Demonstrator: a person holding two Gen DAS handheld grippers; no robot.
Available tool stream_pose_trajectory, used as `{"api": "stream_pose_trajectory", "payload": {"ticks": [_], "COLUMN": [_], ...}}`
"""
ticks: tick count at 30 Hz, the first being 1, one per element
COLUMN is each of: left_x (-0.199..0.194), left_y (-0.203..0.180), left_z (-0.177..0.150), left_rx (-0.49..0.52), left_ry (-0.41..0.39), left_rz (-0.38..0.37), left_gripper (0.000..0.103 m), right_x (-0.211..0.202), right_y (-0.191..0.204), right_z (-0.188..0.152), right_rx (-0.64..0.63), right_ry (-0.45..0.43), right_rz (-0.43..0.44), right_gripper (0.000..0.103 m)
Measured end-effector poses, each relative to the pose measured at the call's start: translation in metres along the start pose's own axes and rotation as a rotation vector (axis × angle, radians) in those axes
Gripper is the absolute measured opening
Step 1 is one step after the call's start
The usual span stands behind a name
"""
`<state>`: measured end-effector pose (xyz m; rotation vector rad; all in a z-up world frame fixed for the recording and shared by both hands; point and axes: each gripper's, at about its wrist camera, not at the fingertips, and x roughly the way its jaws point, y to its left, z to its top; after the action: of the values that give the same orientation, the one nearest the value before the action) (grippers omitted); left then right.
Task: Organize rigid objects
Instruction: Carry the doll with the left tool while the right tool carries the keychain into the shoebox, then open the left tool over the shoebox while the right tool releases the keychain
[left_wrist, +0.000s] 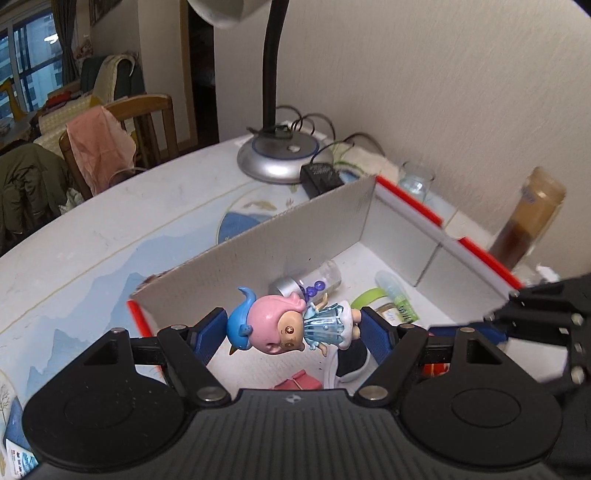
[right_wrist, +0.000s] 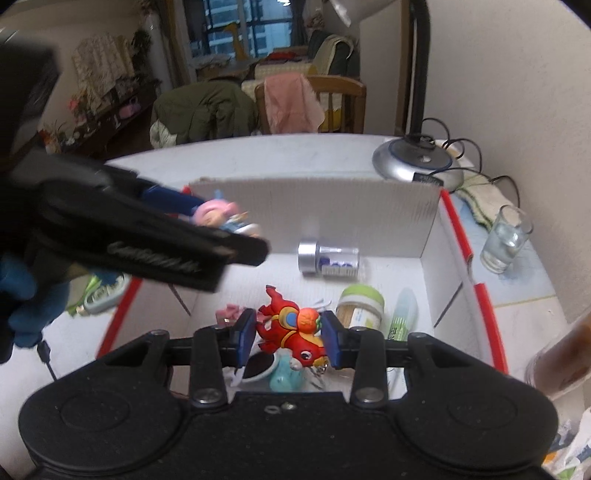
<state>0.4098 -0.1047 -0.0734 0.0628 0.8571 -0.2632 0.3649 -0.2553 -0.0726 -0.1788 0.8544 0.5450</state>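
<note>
My left gripper (left_wrist: 291, 328) is shut on a pink-headed doll (left_wrist: 291, 326) with a blue hat and pale blue dress, held sideways above the white cardboard box (left_wrist: 295, 236). The same doll (right_wrist: 221, 218) shows blurred in the right wrist view, with the left gripper (right_wrist: 221, 236) crossing the upper left. Over the same box (right_wrist: 436, 295), my right gripper (right_wrist: 288, 332) is shut on a red and orange toy figure (right_wrist: 291, 328). On the box floor lie a clear vial with a silver cap (right_wrist: 327, 258), a green-lidded jar (right_wrist: 360, 306), a pale green tube (right_wrist: 402, 314) and a pink piece (right_wrist: 229, 312).
A silver lamp base (left_wrist: 277, 155) with black cables stands behind the box near the wall. A drinking glass (right_wrist: 506, 240) and a brown bottle (left_wrist: 528, 221) stand to the right of the box. Wooden chairs (left_wrist: 122, 136) draped with clothes stand beyond the table (left_wrist: 92, 240).
</note>
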Motion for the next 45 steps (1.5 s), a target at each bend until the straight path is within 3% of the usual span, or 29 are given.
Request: {"api": "stream_pose_trajectory", "payload": {"ticks": [12, 27, 37, 45], "left_x": [0.066, 0.108, 0.112, 0.089], "left_y": [-0.006, -0.002, -0.004, 0.000], "left_z": [0.011, 0.005, 0.003, 0.004], "left_rx": [-0.028, -0.079, -0.075, -0.098], "left_ry": [0.186, 0.375, 0.401, 0.333], "left_rz": [0.030, 0.034, 0.050, 0.036], "left_gripper": [0.078, 0.078, 0.078, 0.081], "right_x": [0.029, 0.038, 0.040, 0.031], "right_y": [-0.005, -0.017, -0.020, -0.025], "right_z": [-0.010, -0.015, -0.014, -0.014], "right_rx": [-0.032, 0.024, 0.045, 0.065], "right_ry": [0.095, 0.146, 0.157, 0.135], "right_rz": [0.029, 0.078, 0.085, 0.084], "right_gripper": [0.037, 0.038, 0.039, 0.047]}}
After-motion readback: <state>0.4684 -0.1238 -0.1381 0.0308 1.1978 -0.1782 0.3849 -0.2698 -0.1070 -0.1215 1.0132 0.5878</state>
